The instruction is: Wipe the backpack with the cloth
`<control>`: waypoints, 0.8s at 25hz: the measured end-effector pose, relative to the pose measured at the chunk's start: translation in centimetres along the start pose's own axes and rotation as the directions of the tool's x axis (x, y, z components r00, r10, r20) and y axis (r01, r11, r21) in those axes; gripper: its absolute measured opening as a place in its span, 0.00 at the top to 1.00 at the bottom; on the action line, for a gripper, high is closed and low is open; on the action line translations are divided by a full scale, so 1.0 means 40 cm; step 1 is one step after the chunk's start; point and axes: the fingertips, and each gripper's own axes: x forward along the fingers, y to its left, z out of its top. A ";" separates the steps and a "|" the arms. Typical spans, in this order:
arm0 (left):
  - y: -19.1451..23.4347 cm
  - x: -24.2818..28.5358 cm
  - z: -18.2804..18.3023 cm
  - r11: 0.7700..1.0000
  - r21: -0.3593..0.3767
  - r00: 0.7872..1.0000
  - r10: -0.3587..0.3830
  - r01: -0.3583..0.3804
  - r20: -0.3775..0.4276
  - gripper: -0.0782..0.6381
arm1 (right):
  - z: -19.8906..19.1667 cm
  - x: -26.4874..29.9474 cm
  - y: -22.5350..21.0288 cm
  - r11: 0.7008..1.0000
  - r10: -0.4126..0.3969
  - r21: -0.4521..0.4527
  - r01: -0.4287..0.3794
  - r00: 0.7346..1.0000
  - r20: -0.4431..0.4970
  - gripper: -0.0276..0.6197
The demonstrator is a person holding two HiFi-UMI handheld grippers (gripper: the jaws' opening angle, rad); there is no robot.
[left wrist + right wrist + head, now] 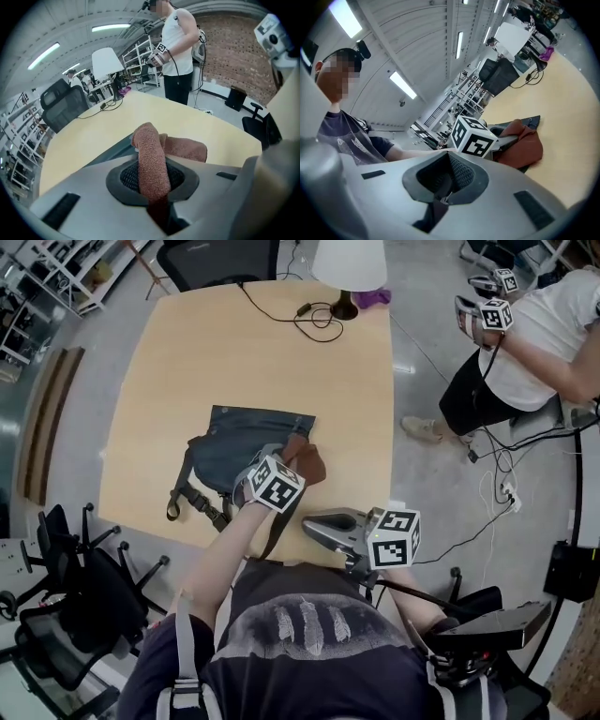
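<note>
A dark blue-grey backpack (239,448) lies flat on the wooden table (187,352), its straps trailing toward the near edge. A reddish-brown cloth (312,465) rests on the backpack's right side. My left gripper (292,458) is shut on the cloth (152,164), which runs between the jaws and folds over ahead of them. My right gripper (311,523) hovers at the table's near edge, right of the backpack, shut with nothing in it (442,183). The right gripper view shows the left gripper's marker cube (473,136), the cloth (524,143) and a backpack corner (532,122).
A white lamp (349,263) and a black cable (314,317) stand at the table's far edge, beside a purple item (373,298). Another person (534,334) holding grippers stands to the right. Office chairs (80,587) sit at the near left.
</note>
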 end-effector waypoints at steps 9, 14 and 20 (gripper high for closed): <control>0.084 -0.082 -0.117 0.995 0.054 0.995 0.085 -0.088 0.053 0.81 | 0.014 0.061 -0.020 0.999 -0.025 0.027 0.025 1.000 -0.011 0.95; 0.183 -0.124 -0.229 0.990 0.001 0.990 0.139 -0.139 0.035 0.81 | 0.015 0.141 -0.014 0.999 -0.013 0.033 0.014 0.999 -0.033 0.95; 0.267 -0.174 -0.342 0.982 -0.042 0.982 0.188 -0.187 0.030 0.81 | 0.022 0.227 -0.001 0.999 -0.018 0.027 0.019 0.998 -0.063 0.95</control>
